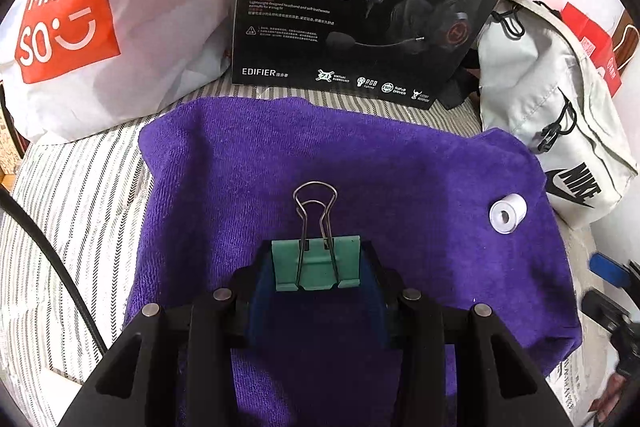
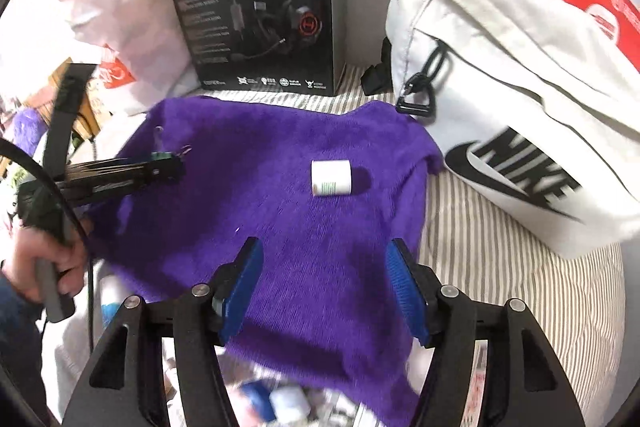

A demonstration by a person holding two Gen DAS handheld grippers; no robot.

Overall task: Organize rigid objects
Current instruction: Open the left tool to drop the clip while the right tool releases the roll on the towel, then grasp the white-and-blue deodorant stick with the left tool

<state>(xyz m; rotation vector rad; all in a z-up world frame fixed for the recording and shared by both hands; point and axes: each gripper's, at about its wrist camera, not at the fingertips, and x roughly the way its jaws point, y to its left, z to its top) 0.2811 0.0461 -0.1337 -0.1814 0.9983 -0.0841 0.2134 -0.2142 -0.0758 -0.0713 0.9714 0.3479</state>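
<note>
A green binder clip (image 1: 316, 265) with its wire handles pointing forward is sitting clamped between the left gripper's (image 1: 316, 269) pads. A small white cylindrical bottle (image 2: 331, 177) is lying on its side on the purple towel (image 2: 280, 227).

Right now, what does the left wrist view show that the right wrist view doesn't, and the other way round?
Only the left wrist view: the green binder clip seen whole, clamped between the left gripper jaws, wire handles pointing away, and the full Miniso logo on the plastic bag.

Only the right wrist view: the right gripper with jaws open and empty, the person's hand holding the left gripper, and clutter past the towel's near edge.

Both: the purple towel, small white roll, headset box, and Nike bag.
</note>
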